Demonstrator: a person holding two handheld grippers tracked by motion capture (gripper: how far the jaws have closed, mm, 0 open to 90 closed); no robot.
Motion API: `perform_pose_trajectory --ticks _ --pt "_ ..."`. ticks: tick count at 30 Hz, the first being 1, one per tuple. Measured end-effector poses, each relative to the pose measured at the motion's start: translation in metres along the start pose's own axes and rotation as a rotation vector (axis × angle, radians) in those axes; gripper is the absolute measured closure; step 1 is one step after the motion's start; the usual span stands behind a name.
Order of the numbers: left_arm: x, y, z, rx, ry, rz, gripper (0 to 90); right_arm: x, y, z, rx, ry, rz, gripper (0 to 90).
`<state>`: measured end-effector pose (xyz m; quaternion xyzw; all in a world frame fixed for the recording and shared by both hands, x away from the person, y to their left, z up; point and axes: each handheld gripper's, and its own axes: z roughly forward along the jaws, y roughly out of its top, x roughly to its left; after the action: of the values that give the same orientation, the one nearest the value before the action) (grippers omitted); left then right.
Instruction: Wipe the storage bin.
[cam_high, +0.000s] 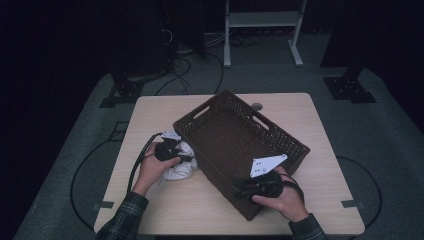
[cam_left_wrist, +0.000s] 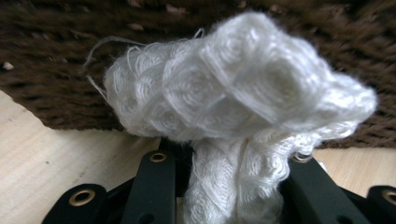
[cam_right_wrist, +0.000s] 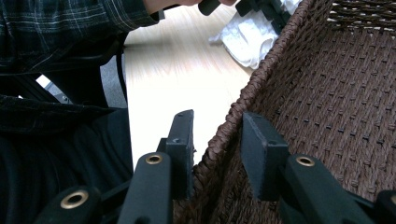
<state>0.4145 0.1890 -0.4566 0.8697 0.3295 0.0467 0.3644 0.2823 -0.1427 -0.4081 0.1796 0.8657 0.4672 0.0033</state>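
Note:
A dark brown woven basket (cam_high: 235, 135) stands askew on the pale wooden table (cam_high: 150, 112). My left gripper (cam_high: 184, 157) is at the basket's left outer wall, shut on a bunched white knitted cloth (cam_high: 180, 167). In the left gripper view the cloth (cam_left_wrist: 233, 84) bulges above the jaws of the left gripper (cam_left_wrist: 229, 161), with the basket wall (cam_left_wrist: 51, 70) right behind it. My right gripper (cam_high: 243, 188) is at the basket's near corner. Its jaws straddle the braided rim (cam_right_wrist: 224, 126), one outside and one inside, and the right gripper (cam_right_wrist: 217, 123) is closed on that wall.
The basket's inside (cam_right_wrist: 336, 84) holds nothing I can see. A plaid sleeve (cam_right_wrist: 70, 18) and the cloth (cam_right_wrist: 247, 37) lie beyond the rim. A round grommet (cam_high: 256, 106) sits at the table's far edge. Cables (cam_high: 185, 67) and a white stand (cam_high: 262, 20) are on the floor behind.

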Motion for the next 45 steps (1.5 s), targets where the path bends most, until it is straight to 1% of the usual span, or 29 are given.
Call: perform_pose_trajectory --ticks 3,4,5,8,11,14,15,17,18,19,21,24,29,31,33,35,38,43,45 --pt "0.0 -0.001 0.003 0.004 0.0 -0.006 67.8 0.0 0.0 0.0 0.0 -0.001 -0.002 64.8" --pt "0.001 -0.003 0.005 0.027 0.003 -0.002 67.8 0.0 0.0 0.0 0.0 -0.001 -0.002 64.8" --pt "0.001 -0.003 0.005 0.027 0.003 -0.002 67.8 0.0 0.0 0.0 0.0 -0.001 -0.002 64.8" --pt "0.002 -0.01 0.012 0.054 0.003 -0.005 67.8 0.0 0.0 0.0 0.0 -0.001 -0.003 64.8" --pt "0.002 -0.01 0.01 0.05 -0.003 -0.009 68.0 0.0 0.0 0.0 0.001 -0.001 -0.003 64.8" --pt "0.0 -0.009 0.008 0.037 -0.004 -0.003 68.2 0.0 0.0 0.0 0.0 0.0 -0.003 64.8" --pt "-0.003 -0.008 0.006 0.021 -0.007 -0.004 68.2 0.0 0.0 0.0 0.001 0.0 -0.003 64.8" --pt "-0.003 -0.007 0.004 0.018 -0.01 0.003 68.2 0.0 0.0 0.0 0.001 0.0 -0.004 64.8" --pt "-0.006 -0.005 0.0 0.008 -0.013 0.014 68.2 0.0 0.0 0.0 0.001 0.0 -0.003 64.8" --pt "-0.008 -0.004 -0.003 0.0 -0.019 0.017 68.3 0.0 0.0 0.0 0.001 0.0 -0.003 64.8" --pt "-0.01 -0.002 -0.008 -0.036 -0.04 0.012 68.3 0.0 0.0 0.0 0.001 0.001 -0.002 64.8" --pt "-0.013 0.002 -0.016 -0.071 -0.047 0.016 68.3 0.0 0.0 0.0 -0.001 0.001 0.001 64.8" --pt "-0.015 0.005 -0.026 -0.11 -0.055 0.024 68.4 0.0 0.0 0.0 0.001 -0.001 -0.001 64.8" --pt "-0.016 0.006 -0.031 -0.122 -0.049 0.031 68.4 0.0 0.0 0.0 0.002 0.0 -0.001 64.8" --pt "-0.016 0.007 -0.033 -0.125 -0.048 0.036 68.5 0.0 0.0 0.0 0.002 0.0 -0.001 64.8" --pt "-0.019 0.01 -0.038 -0.131 -0.026 0.053 68.5 0.0 0.0 0.0 0.001 0.0 0.0 64.8" --pt "-0.022 0.011 -0.043 -0.149 -0.024 0.056 68.5 0.0 0.0 0.0 0.0 0.0 0.0 64.8" --pt "-0.022 0.011 -0.044 -0.152 -0.023 0.059 68.6 0.0 0.0 0.0 0.0 -0.001 0.0 64.8" --pt "-0.023 0.011 -0.041 -0.144 -0.023 0.06 68.5 0.0 0.0 0.0 0.0 -0.001 0.0 64.8"
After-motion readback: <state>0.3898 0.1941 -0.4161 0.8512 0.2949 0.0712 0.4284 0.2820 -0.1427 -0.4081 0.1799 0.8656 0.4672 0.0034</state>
